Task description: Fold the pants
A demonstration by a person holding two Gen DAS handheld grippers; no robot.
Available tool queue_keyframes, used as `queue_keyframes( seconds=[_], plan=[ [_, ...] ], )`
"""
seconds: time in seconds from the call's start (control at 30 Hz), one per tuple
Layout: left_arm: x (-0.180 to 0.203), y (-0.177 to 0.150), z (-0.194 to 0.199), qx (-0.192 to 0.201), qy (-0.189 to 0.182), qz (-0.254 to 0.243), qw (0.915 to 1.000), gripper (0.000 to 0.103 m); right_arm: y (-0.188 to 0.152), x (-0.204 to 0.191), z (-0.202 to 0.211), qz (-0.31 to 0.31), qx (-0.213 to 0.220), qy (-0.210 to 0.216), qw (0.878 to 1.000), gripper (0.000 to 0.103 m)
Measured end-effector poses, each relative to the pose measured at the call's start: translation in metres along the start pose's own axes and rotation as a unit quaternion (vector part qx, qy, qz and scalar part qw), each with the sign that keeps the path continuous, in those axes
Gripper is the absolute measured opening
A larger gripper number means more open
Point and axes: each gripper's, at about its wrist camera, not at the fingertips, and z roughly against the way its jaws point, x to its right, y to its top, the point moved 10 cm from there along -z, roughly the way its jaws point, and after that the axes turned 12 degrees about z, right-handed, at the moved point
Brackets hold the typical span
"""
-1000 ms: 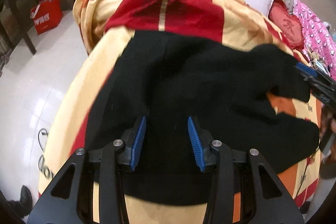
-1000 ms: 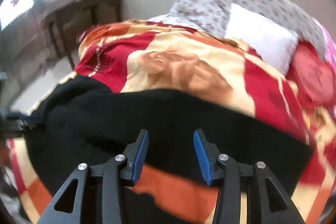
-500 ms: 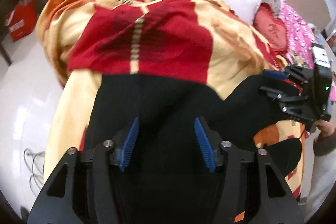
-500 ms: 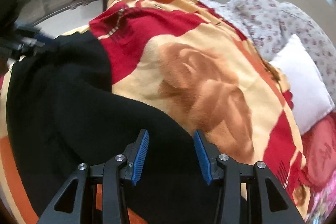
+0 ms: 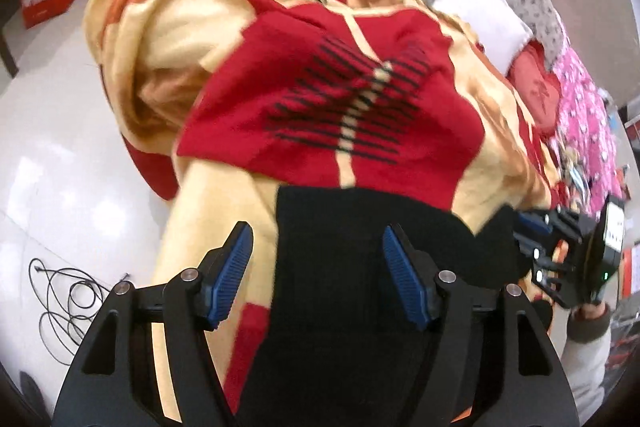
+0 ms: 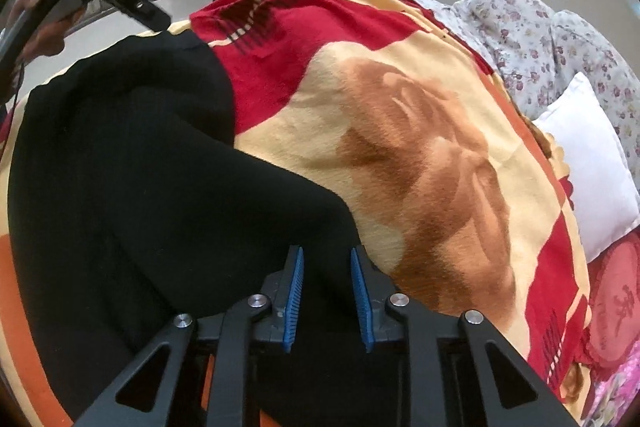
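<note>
Straddling the black pants [image 5: 360, 267] edge, the left gripper [image 5: 316, 275] gapes wide; their length runs toward 3 o'clock, where the right gripper [image 6: 326, 287], jaws half-parted over cloth, is nearer.

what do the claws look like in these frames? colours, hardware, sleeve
Both the left claw and the right claw have black triangular cut-out frames, silver pivot screws, and ribbed blue finger pads. Seen from the left wrist, the right unit has a white label, a green LED and a grey sleeve behind it.
</note>
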Motion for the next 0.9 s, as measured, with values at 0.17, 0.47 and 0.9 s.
queue_keyframes(
  seconds=[0.17,0.47,0.9],
  plan=[
    [0.001,0.003,-0.020,-0.017,0.017,0.001,0.9997,0.073,-0.001,0.008,-0.003,-0.034,0.002,0.021,0.999,0.023],
    [0.016,0.003,-0.031,-0.012,0.025,-0.023,0.9994,0.068,-0.003,0.009,-0.004,-0.038,0.009,0.007,0.999,0.023],
    [0.016,0.007,-0.037,-0.002,0.073,-0.056,0.9957,0.055,-0.008,0.000,-0.002,-0.054,0.014,0.000,0.998,0.023]
  ],
)
